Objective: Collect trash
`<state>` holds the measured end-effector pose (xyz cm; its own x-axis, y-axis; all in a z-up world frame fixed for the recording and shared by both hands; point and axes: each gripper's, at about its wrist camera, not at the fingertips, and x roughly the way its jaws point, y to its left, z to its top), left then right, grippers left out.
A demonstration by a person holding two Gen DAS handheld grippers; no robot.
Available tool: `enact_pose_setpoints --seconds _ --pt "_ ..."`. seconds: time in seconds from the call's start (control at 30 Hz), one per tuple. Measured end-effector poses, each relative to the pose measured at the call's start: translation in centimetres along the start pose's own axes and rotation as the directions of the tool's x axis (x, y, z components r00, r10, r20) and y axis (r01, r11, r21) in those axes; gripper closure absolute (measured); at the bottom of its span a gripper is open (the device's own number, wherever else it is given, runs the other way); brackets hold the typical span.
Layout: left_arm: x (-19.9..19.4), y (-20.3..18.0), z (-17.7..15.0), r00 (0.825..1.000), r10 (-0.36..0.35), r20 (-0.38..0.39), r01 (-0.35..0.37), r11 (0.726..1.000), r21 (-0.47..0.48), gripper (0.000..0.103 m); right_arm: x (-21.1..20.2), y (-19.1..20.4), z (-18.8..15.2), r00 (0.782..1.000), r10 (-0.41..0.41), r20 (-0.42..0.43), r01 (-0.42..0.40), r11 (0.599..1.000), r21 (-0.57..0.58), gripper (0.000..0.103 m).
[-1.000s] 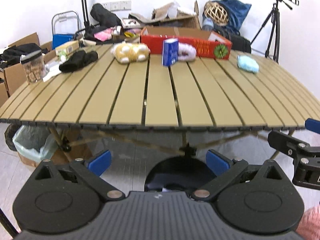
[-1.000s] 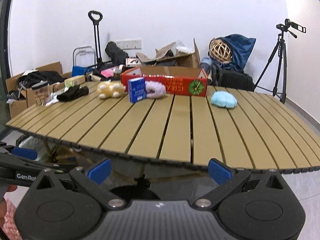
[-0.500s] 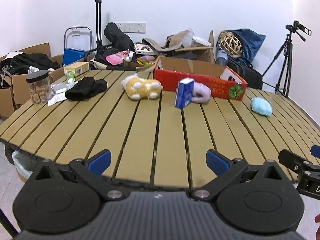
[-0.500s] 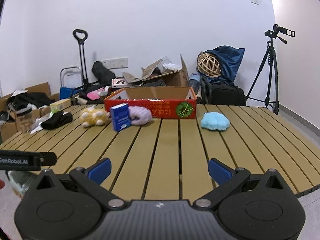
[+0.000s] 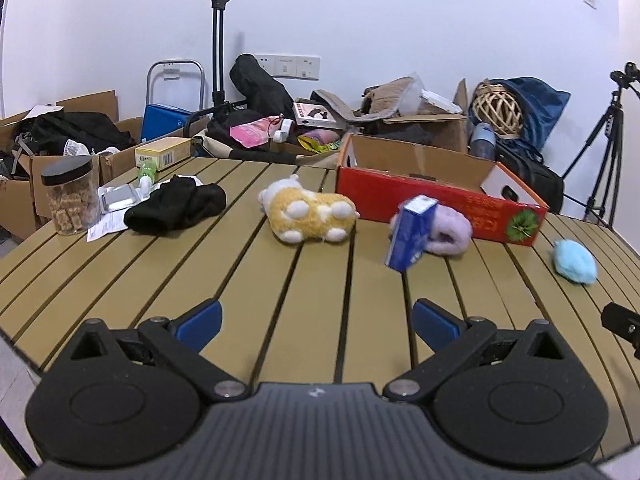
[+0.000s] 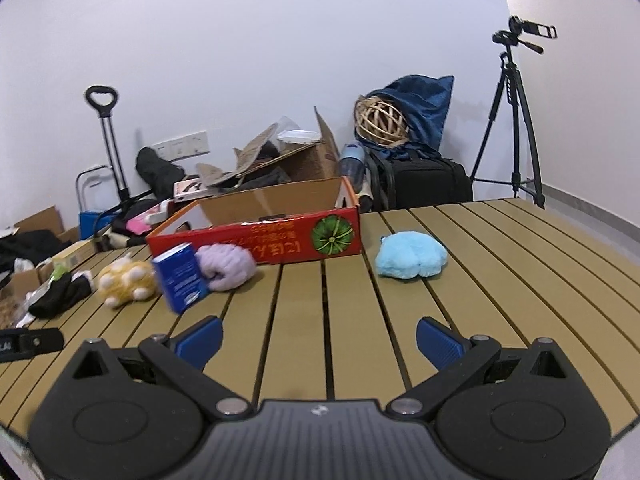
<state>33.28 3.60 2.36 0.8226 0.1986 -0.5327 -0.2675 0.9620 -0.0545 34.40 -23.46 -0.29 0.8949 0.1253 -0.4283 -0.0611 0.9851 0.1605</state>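
On the slatted table [image 5: 280,280] lie a yellow plush [image 5: 308,216], a blue carton [image 5: 412,238] standing upright, a purple plush [image 5: 450,236], a light-blue plush [image 5: 574,261] and a black cloth [image 5: 176,208]. A red open box [image 5: 436,196] stands behind them. My left gripper [image 5: 316,322] is open and empty over the near table edge. My right gripper [image 6: 318,338] is open and empty, nearer the blue carton [image 6: 180,278], purple plush [image 6: 226,266], light-blue plush [image 6: 412,255] and red box [image 6: 256,236].
A jar [image 5: 70,196], foil packet [image 5: 116,198] and papers sit at the table's left. Cardboard boxes, bags, a hand trolley [image 5: 218,40] and a tripod [image 6: 516,120] stand behind the table along the wall.
Both grippers have risen from below the table edge and moved forward over the tabletop. The objects on the table have not moved.
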Motion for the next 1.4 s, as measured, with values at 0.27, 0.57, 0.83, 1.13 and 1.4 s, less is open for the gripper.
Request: enact_pose_setpoints --seconds 0.27,0.57,0.83,1.13,1.4 --pt "3.7 -2.9 2.1 0.999 -0.044 0.023 0.042 0.996 0.082 0.0 4.7 -0.2 1.4 0.999 -0.037 0.005 0.037 0.999 0.02 0.0" --pt "9.1 -7.2 4.4 0.996 -0.088 0.013 0.086 0.987 0.135 0.0 6.7 -2.7 3.4 0.997 -0.073 0.001 0.073 0.997 0.032 0.0" --pt "14.2 -8.8 5.2 0.997 -0.071 -0.016 0.072 0.987 0.145 0.0 8.5 -5.1 4.5 0.996 -0.091 -0.016 0.091 0.995 0.043 0.0" --pt "16.6 -8.4 4.8 0.99 -0.132 -0.043 0.136 0.984 0.112 0.052 11.5 -6.9 5.1 0.993 -0.097 -0.067 0.101 0.993 0.068 0.0" --pt "16.9 -6.6 4.4 0.981 -0.191 -0.014 0.192 0.98 0.053 0.078 13.5 -6.8 4.9 0.984 -0.152 -0.093 0.152 0.988 -0.007 0.0"
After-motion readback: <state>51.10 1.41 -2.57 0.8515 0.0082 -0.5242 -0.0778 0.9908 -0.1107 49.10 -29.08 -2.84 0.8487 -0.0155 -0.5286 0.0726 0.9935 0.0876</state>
